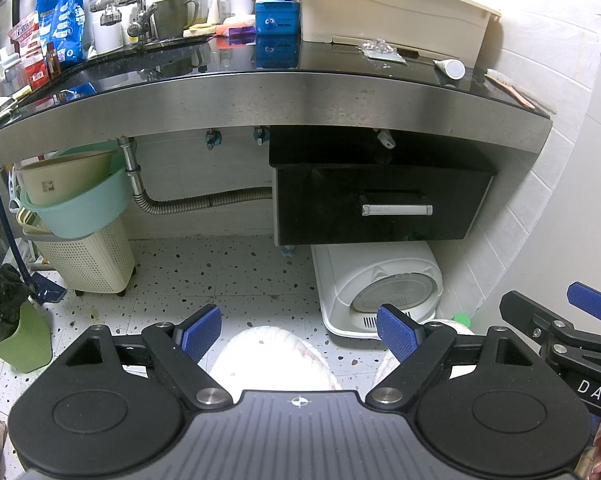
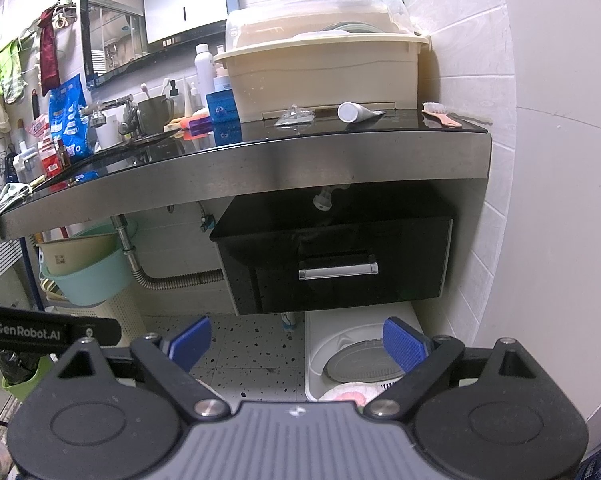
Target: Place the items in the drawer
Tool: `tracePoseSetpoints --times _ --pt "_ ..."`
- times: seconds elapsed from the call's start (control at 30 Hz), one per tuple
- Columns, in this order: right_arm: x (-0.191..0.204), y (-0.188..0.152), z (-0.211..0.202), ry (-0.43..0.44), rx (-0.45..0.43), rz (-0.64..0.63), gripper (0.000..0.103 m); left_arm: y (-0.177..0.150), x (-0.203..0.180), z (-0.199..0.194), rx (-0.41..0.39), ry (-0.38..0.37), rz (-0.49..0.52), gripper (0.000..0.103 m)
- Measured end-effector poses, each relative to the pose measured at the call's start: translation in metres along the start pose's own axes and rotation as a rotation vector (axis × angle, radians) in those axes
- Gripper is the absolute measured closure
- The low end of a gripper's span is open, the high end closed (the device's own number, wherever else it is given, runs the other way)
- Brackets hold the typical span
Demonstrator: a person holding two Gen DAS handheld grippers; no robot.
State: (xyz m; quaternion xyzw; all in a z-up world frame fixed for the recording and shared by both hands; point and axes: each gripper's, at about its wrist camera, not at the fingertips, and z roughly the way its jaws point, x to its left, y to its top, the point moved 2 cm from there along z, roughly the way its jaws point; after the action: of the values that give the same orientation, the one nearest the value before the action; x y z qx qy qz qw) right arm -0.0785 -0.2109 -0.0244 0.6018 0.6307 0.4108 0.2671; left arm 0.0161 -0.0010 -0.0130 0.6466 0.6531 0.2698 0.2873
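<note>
A black drawer (image 1: 380, 204) (image 2: 332, 264) with a silver handle (image 1: 397, 210) (image 2: 337, 270) hangs shut under the right end of the counter (image 1: 260, 96) (image 2: 260, 160). On the counter lie a white tube (image 1: 450, 68) (image 2: 354, 112), a clear plastic packet (image 1: 378, 51) (image 2: 296, 117) and a pink brush (image 1: 508, 88) (image 2: 442, 114). My left gripper (image 1: 300, 334) is open and empty, well in front of and below the drawer. My right gripper (image 2: 298, 344) is open and empty, also short of the drawer; it shows at the left wrist view's right edge (image 1: 572, 320).
A beige dish bin (image 1: 384, 8) (image 2: 324, 76), a blue box (image 1: 277, 18), bottles and a faucet (image 1: 136, 16) stand on the counter. On the floor are a white round-window appliance (image 1: 380, 292) (image 2: 360, 356), stacked basins (image 1: 72, 196) on a laundry basket (image 1: 88, 260), and a green bin (image 1: 16, 340).
</note>
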Motion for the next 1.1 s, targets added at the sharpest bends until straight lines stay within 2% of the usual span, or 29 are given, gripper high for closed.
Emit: tracePoseSetpoints --times 1.1 --pt "-0.0018 0.0018 0.0026 0.003 0.004 0.003 0.01 -0.0032 0.003 -0.001 0.007 -0.008 0.001 0.018"
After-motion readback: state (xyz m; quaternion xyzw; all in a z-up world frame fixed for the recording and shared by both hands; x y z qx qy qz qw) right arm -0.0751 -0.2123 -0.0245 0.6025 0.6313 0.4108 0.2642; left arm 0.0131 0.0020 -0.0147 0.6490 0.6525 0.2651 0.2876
